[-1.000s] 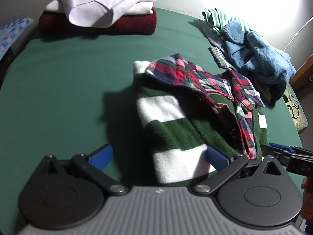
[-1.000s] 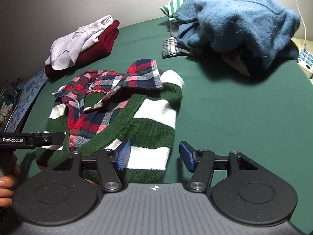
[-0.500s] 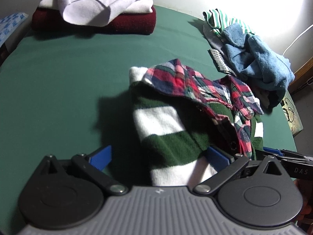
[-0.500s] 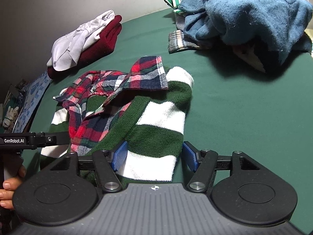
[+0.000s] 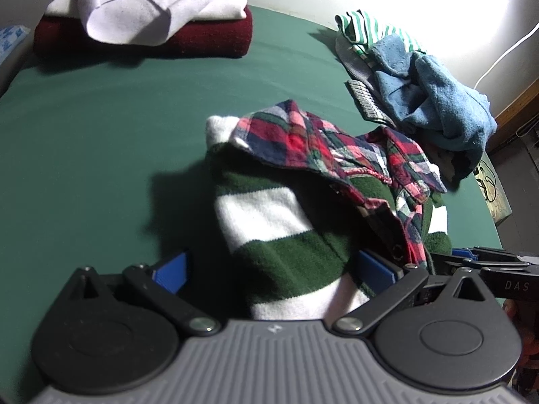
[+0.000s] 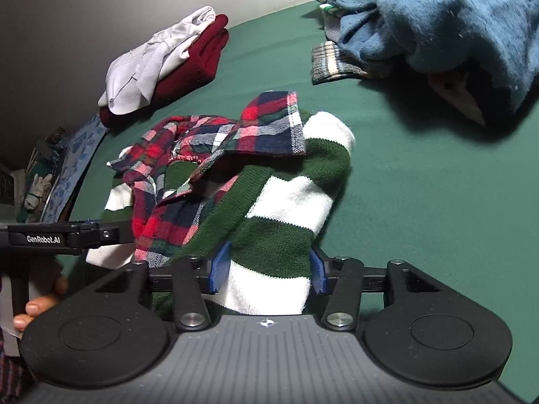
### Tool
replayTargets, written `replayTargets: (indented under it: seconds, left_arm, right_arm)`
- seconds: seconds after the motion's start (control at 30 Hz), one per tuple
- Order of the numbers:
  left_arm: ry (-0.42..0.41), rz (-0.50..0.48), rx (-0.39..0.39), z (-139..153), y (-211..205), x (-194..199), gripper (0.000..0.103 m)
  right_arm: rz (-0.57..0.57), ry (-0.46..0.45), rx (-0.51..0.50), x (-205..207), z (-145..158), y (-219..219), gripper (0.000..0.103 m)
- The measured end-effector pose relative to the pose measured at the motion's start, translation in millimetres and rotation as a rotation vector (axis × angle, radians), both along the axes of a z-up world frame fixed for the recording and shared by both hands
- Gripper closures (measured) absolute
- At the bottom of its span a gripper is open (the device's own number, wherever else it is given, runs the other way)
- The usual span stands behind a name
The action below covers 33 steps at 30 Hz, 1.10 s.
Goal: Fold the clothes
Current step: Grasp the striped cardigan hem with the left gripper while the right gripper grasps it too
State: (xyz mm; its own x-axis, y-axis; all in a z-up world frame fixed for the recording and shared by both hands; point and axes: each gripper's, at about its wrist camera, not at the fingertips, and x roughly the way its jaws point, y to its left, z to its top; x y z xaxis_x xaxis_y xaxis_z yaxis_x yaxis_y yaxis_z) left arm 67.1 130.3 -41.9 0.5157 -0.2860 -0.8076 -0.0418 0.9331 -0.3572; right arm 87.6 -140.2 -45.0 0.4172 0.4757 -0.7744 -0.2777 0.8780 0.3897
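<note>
Now the right gripper (image 6: 267, 271) has its two blue pads hard up against the sides of the near hem of the green-and-white striped sweater (image 6: 286, 208); its jaws have just been closing, and a second ago that hem lay ahead of the pads, not between them, so the grip looks made or very nearly made. The left gripper (image 5: 269, 269) has also come in over the sweater's other near corner: its pads stand wide apart, the left one over bare green cloth, the right one against the knit, so it is open and holds nothing yet. With both near corners taken, the next fold could carry the hem away toward the plaid collar (image 6: 269, 128) (the collar sits rumpled and may want flattening first). The sweater lies mid-table on the green table cover (image 5: 101, 128). Beyond it, to the far left, sits the folded stack (image 5: 145, 23), white on maroon; to the far right, the unfolded heap (image 5: 427, 91) with a blue fleece on top awaits its turn.
</note>
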Motion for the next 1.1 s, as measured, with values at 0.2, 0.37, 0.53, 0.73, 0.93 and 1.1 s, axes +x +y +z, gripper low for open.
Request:
replayTargets:
  seconds: [0.2,0.37,0.53,0.73,0.93,1.1]
  left_arm:
    - [0.009,-0.018,-0.009,1,2,4,0.001]
    - [0.017,-0.023,-0.012,2,4,9,0.000]
    - [0.017,0.000,-0.008,4,11,11,0.001]
    - [0.020,-0.013,-0.001,2,10,16,0.001]
    - [0.001,-0.039,0.010,1,4,22,0.001]
    - [-0.025,-0.069,0.034,-1,-5,25,0.001]
  right_arm:
    - [-0.016,0.000,-0.010,6,-3,-6,0.034]
    - [-0.004,0.020,0.025,10,0,-11,0.035]
    - [0.016,-0.002,0.044,9,11,-15,0.040]
    - [0.010,0.010,0.020,18,4,-13,0.039]
    - [0.011,0.028,0.087,33,-6,-11,0.032]
    - [0.062,0.028,0.067,39,-3,2,0.038]
